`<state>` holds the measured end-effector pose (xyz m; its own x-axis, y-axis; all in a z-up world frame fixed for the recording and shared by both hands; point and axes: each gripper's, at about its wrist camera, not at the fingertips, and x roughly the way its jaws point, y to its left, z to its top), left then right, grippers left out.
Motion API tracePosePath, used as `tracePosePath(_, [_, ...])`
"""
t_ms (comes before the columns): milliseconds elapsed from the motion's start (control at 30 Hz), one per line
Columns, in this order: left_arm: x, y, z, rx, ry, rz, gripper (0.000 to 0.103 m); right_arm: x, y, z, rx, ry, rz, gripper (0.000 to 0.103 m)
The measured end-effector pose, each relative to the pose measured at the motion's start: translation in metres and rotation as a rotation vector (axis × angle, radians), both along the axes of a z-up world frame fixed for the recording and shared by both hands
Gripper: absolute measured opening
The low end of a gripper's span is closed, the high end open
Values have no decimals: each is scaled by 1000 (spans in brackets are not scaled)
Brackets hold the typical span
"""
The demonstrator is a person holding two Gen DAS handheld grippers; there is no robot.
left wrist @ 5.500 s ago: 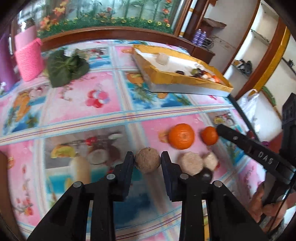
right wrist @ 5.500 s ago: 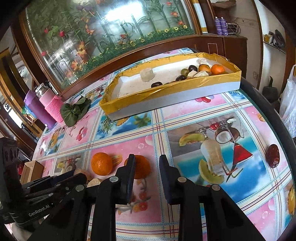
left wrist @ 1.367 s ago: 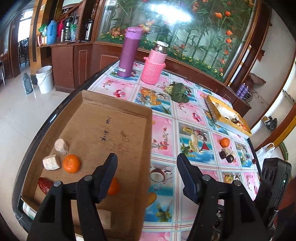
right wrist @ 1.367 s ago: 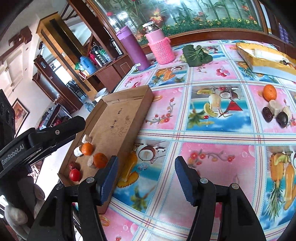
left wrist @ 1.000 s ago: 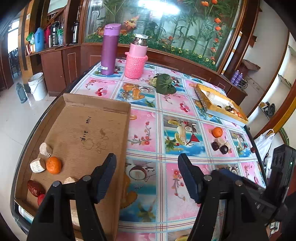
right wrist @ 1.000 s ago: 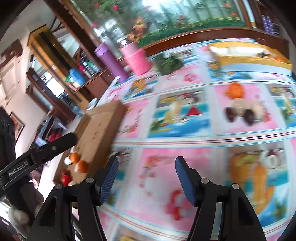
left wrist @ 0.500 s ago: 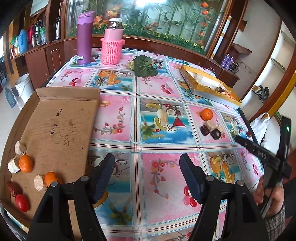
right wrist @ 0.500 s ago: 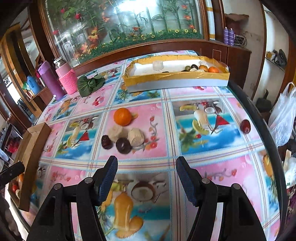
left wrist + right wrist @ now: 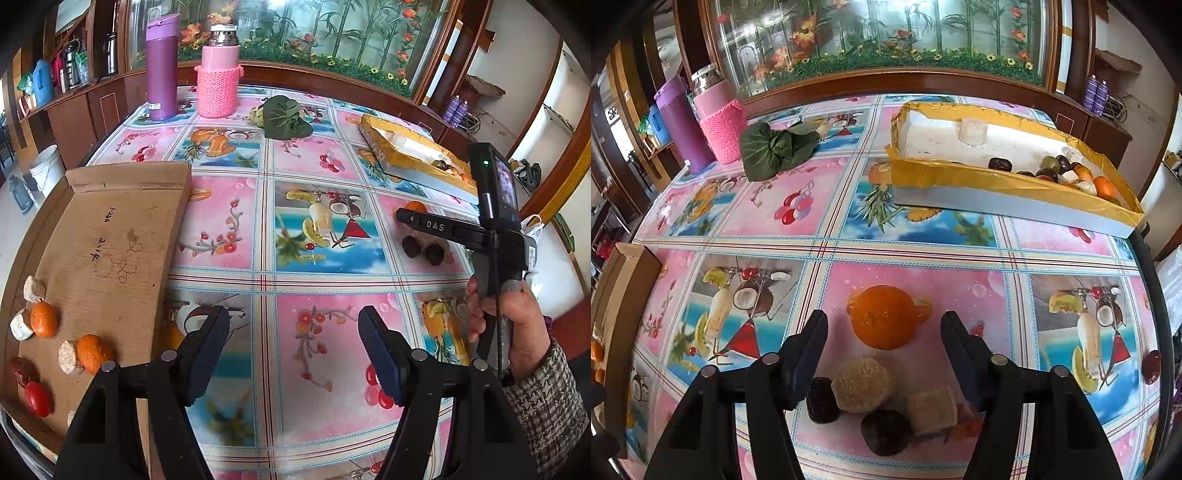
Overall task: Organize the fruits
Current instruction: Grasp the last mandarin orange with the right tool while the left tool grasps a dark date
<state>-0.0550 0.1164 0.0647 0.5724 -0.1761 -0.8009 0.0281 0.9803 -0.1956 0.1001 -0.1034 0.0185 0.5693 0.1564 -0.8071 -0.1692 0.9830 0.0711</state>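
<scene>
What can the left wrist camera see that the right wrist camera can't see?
Only the left wrist view shows the fruits lying inside the cardboard tray, and the person's hand holding the right hand-held gripper.

Only the right wrist view shows the round beige fruit and the beige chunk clearly.

Both show the orange, the yellow-edged box, the pink bottle and the green leaf.

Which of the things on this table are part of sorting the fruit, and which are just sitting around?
Part of the job:
- orange
- round tan piece
- two dark fruits
- cardboard tray holding sorted pieces
- yellow-edged box with more fruit
- right gripper, jaws closing, nothing gripped
- left gripper

Just lying about:
- purple flask
- pink flask
- green leaf bundle
</scene>
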Motion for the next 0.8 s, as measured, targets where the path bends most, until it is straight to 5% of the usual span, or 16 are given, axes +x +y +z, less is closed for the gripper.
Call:
tracePosePath(33, [0,0,0,0,1,1,71,2,1,-3,1,14,3,37])
tracePosePath(233, [6,-10,3,-1,-11,-31,71,-17,-21,14,148,-11,-24,36])
tracePosePath(500, [37,-72,-12,6,-37,-215,71,-68,-77,30,229,-99,-122,36])
tracePosePath(633, [59,-110,-27,31,-35,-314,35,-78,-93,23,259,-126,-152,36])
tracePosePath(800, [81,-136,-40,70,-47,-361,33,-79,-105,16,304,-137,-174,36])
